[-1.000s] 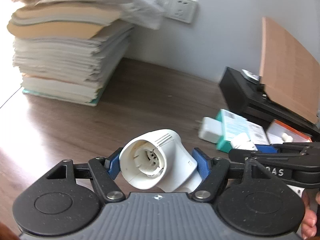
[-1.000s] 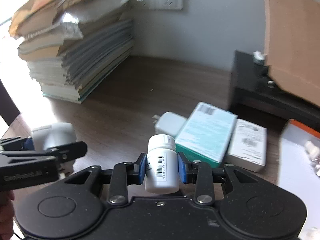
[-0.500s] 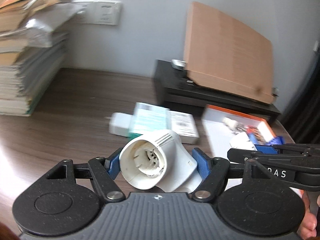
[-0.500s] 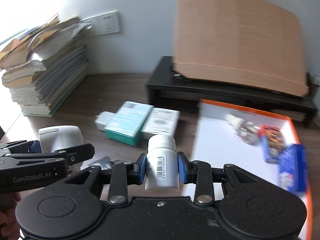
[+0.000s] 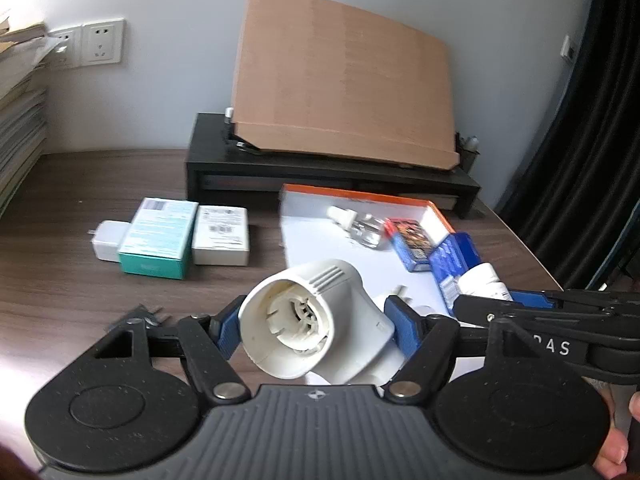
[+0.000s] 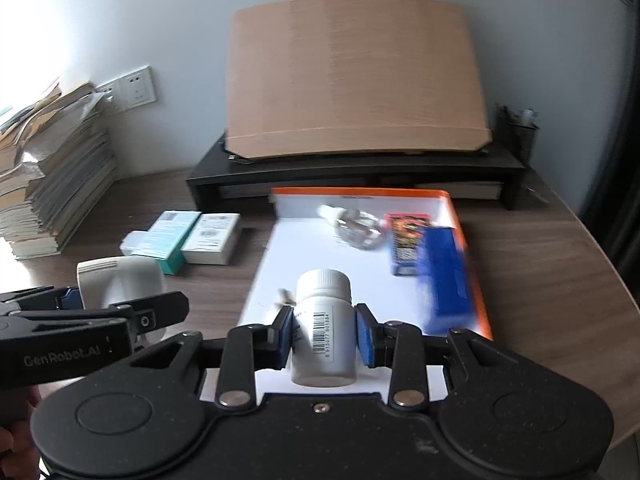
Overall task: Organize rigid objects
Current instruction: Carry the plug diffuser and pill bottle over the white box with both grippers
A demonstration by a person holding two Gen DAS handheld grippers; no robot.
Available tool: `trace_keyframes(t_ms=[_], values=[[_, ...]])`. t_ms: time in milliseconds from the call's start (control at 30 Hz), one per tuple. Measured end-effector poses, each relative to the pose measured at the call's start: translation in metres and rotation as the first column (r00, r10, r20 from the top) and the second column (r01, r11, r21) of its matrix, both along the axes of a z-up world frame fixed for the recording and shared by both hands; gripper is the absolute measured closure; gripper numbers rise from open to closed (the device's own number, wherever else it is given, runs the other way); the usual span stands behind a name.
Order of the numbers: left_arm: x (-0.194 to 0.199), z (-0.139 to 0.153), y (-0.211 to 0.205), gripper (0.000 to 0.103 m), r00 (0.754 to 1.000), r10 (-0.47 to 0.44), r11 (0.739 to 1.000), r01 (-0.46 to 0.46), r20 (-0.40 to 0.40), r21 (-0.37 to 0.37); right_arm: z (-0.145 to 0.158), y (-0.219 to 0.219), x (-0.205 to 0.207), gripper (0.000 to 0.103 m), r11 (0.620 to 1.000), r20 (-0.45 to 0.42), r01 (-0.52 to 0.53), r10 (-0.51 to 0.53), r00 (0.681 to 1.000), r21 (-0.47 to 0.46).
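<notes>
Presently, at far left, a stack of papers [image 6: 52,176] stands against the wall beneath a pair of wall sockets [image 5: 92,46]. Next to the right on the wooden desk [image 5: 60,280] lie a white charger [image 5: 105,239], a teal box [image 5: 158,238] and a white box [image 5: 221,234], touching side by side. The left gripper [image 5: 314,330] holds a white plastic fitting [image 5: 308,322]: its blue pads [image 5: 402,332] press on both flanks of the part, the open round end facing the camera, the part raised over the desk at the left edge of the tray. Behind, a black riser [image 5: 320,168] carries a tilted wooden board [image 5: 344,76]. Further right, an orange-rimmed white tray [image 6: 472,280] lies on the desk and holds a clear small bottle [image 6: 356,228], a red-and-black packet [image 6: 408,240] and a blue box [image 6: 446,276], the last blurred. The right gripper [image 6: 325,338] is clamped narrow on a white pill bottle [image 6: 324,328], upright, cap up, barcode label facing the camera, held above the near end of the tray. In the left wrist view a person's fingertips [image 5: 612,448] show at the lower right corner behind the right tool. At far right a dark pen cup [image 6: 518,136] stands on the riser's end.
</notes>
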State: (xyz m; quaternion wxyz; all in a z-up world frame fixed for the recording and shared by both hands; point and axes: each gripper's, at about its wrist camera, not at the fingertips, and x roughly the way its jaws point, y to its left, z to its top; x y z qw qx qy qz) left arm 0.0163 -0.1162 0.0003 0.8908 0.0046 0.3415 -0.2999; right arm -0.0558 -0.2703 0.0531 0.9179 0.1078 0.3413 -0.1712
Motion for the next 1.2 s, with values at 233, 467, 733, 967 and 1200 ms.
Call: trace_keyframes(t_ms=[233,467,733,967,1200], values=[[-0.019,-0.002,-0.024,0.029,1.000,-0.026,1.000,0.026,0.007,0.007,0.000,-0.022,-0.034,0.063,0.999,0.015,0.047,-0.047,0.999,0.003],[-0.034,0.001,-0.040,0.029,0.999,-0.036,0.999,0.036,0.026,0.003,0.004,-0.034,-0.048,0.063,0.999,0.042,0.053,-0.053,0.998,-0.001],[-0.042,0.003,-0.049,0.029,0.999,-0.017,1.000,0.017,0.048,-0.004,0.004,-0.042,-0.055,0.063,1.000,0.060,0.030,-0.030,0.998,-0.002],[-0.041,0.009,-0.053,0.029,0.997,0.016,1.000,-0.014,0.072,-0.018,0.009,-0.048,-0.055,0.063,1.000,0.076,0.005,-0.004,0.997,-0.007],[-0.029,0.014,-0.057,0.029,0.995,0.052,0.998,-0.050,0.088,-0.023,0.013,-0.057,-0.046,0.063,1.000,0.089,-0.015,0.015,0.996,-0.006]])
